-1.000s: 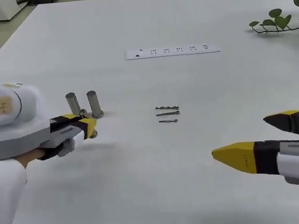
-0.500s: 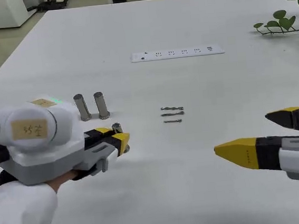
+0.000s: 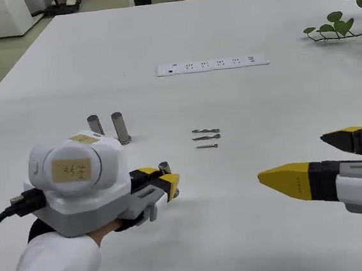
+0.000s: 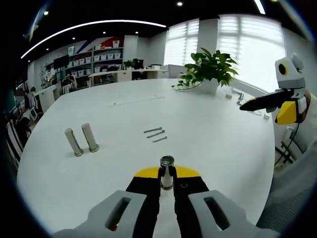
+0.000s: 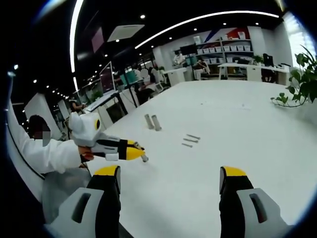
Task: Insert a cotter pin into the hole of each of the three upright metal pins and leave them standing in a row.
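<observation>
My left gripper [image 3: 170, 182] [image 4: 167, 181] is shut on an upright metal pin [image 4: 166, 171] [image 3: 165, 169], carried over the table's near left part. Two more metal pins [image 3: 108, 128] [image 4: 82, 139] stand side by side at the left. Three cotter pins [image 3: 206, 138] [image 4: 155, 134] [image 5: 189, 140] lie in a small stack at the table's middle. My right gripper [image 3: 324, 158] [image 5: 171, 179] is open at the right, empty, with its jaws wide apart. In the right gripper view the left gripper [image 5: 134, 150] and the two standing pins [image 5: 152, 122] lie ahead.
A white power strip [image 3: 212, 64] lies flat further back on the white table [image 3: 240, 219]. A green plant [image 3: 343, 19] [image 4: 208, 69] reaches in at the far right corner. Desks and shelves fill the room beyond the table.
My left gripper has carried one metal pin away from the other two, rightward and nearer to me. The right gripper has barely moved. The head camera has shifted slightly.
</observation>
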The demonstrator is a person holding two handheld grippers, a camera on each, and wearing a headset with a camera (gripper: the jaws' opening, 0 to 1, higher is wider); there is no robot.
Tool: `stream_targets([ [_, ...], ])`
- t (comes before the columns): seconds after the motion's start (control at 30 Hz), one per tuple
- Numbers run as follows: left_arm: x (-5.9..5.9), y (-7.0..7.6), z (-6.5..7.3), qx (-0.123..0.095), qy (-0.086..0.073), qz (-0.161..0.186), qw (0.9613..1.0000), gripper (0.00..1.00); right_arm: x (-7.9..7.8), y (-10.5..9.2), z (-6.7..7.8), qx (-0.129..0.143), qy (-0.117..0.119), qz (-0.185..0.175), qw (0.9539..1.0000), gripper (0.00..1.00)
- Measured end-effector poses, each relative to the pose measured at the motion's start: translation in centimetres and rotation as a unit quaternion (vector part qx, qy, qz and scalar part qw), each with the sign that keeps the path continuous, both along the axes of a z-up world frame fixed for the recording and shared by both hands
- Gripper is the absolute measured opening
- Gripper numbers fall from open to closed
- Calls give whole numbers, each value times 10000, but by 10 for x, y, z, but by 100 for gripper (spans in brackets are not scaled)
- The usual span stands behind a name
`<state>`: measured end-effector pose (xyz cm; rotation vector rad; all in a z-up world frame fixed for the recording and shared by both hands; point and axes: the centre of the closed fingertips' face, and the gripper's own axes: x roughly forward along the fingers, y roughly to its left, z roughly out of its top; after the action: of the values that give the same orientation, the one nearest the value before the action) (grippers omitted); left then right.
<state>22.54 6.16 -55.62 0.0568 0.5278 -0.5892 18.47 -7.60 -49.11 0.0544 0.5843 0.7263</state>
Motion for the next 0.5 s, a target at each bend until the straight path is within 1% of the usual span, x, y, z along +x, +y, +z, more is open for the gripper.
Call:
stream_targets([
  [0.1, 0, -2, -2, 2, 7, -3, 10000, 6, 1, -1, -1, 2, 12, -16, 10000, 80],
  [0.17, -1, -3, -5, 124, -28, -75, 9999, 6, 0, 0, -1, 3, 15, -4, 10000, 80],
  [0.3, -1, -6, -11, 273, 4, -182, 9995, 6, 0, 0, -1, -7, 14, -2, 10000, 80],
  [0.33, -2, -7, -13, 372, 0, -216, 9991, 6, 0, 0, -2, -14, 19, 4, 10000, 80],
  [0.43, -2, -7, -14, 332, 30, -182, 9993, 6, 0, 0, -2, -4, 24, -3, 10000, 80],
  [0.5, -2, -7, -15, 357, 21, -176, 9992, 6, 0, -1, -2, 1, 30, -13, 10000, 80],
])
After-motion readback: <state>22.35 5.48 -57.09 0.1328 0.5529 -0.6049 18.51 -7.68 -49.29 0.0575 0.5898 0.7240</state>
